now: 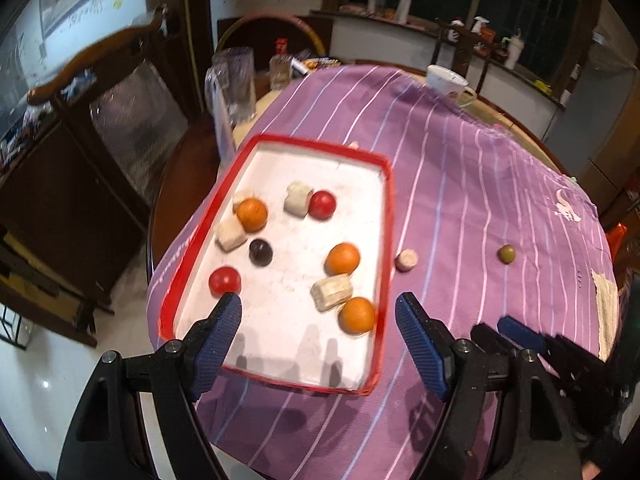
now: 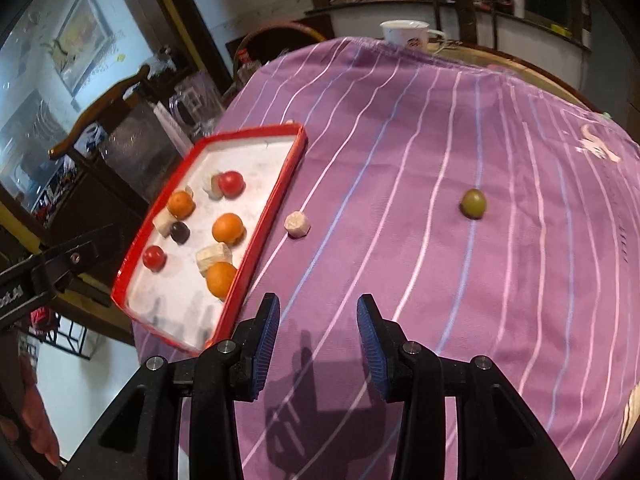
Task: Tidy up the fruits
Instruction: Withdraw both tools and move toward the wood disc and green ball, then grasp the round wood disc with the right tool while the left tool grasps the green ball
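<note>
A red-rimmed white tray (image 1: 386, 216) (image 2: 280, 184) lies on the purple striped cloth. It holds three oranges (image 1: 343, 258), two red fruits (image 1: 322, 205), a dark plum (image 1: 261, 252) and several pale chunks (image 1: 332, 292). Right of the tray, on the cloth, lie one pale chunk (image 1: 407, 260) (image 2: 297, 224) and a green fruit (image 1: 506, 254) (image 2: 474, 203). My left gripper (image 1: 318, 312) hangs open over the tray's near end with nothing between its fingers. My right gripper (image 2: 318, 316) stands open above bare cloth, near the tray's corner, and is empty.
A white cup (image 1: 446, 80) (image 2: 408, 34) stands at the table's far edge. A clear jug (image 1: 232, 84) and bottle sit beyond the tray. A wooden chair (image 1: 100, 92) stands left of the table. The left gripper's body (image 2: 48, 268) shows at the right wrist view's left edge.
</note>
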